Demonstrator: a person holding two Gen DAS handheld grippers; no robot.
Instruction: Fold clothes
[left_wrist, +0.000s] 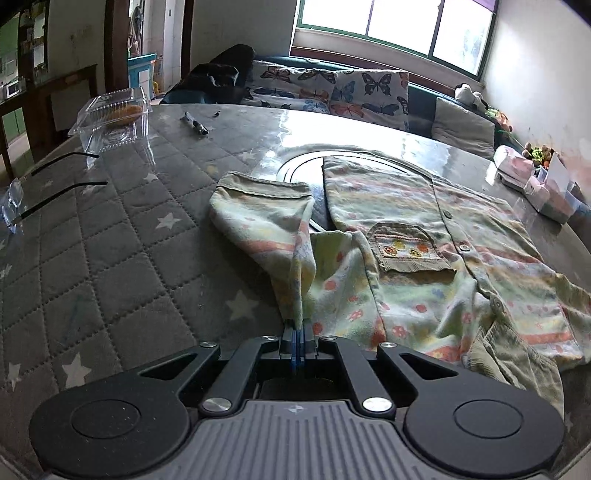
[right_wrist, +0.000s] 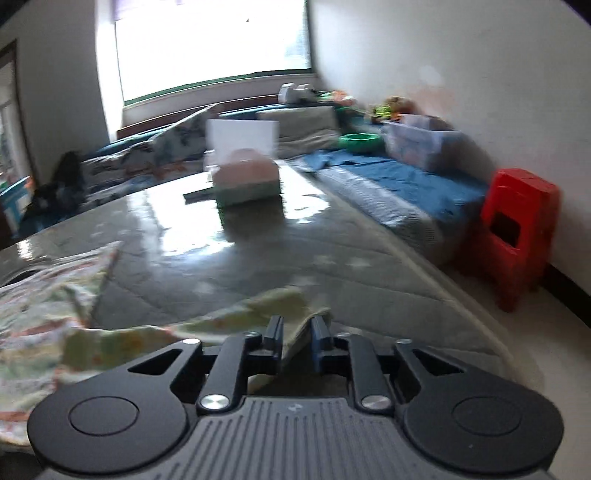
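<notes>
Because the bench (left_wrist: 110, 240) carries a quilted grey cover with stars under a glossy clear sheet, cloth should slide on it with little drag. In the left wrist view the shirt (left_wrist: 461, 258) lies spread, buttoned front up, from 12 o'clock to 4 o'clock of the gripper, over a dark round inset in the bench top.

Handling: the shirt is a small printed garment, judged light, soft and limp. It will sag from any single hold and keep no crease unless pressed flat. Stiffer parts are the ribbed collar at 4 o'clock, the chest pocket (left_wrist: 410, 251) and the sleeve cuff; these give firmer purchase than the thin body cloth.

Left side: the sleeve (left_wrist: 266, 225) stands lifted at 12 o'clock, and the left gripper (left_wrist: 297, 328) has its jaws closed on a fold of that sleeve, pinching it edge-on.

Right side: the view is blurred. The right gripper (right_wrist: 297, 332) has its jaws parted, with a flap of the shirt's cloth lying between them. No pinch is made.

Recommended hold: take the cloth at seams or hems, one point per gripper, well apart, so the panel hangs taut between them.

Other items: a clear plastic box (left_wrist: 114, 118) at 10 o'clock and a tissue box (right_wrist: 247, 177) at 12 o'clock in the right wrist view sit well apart from the shirt.
</notes>
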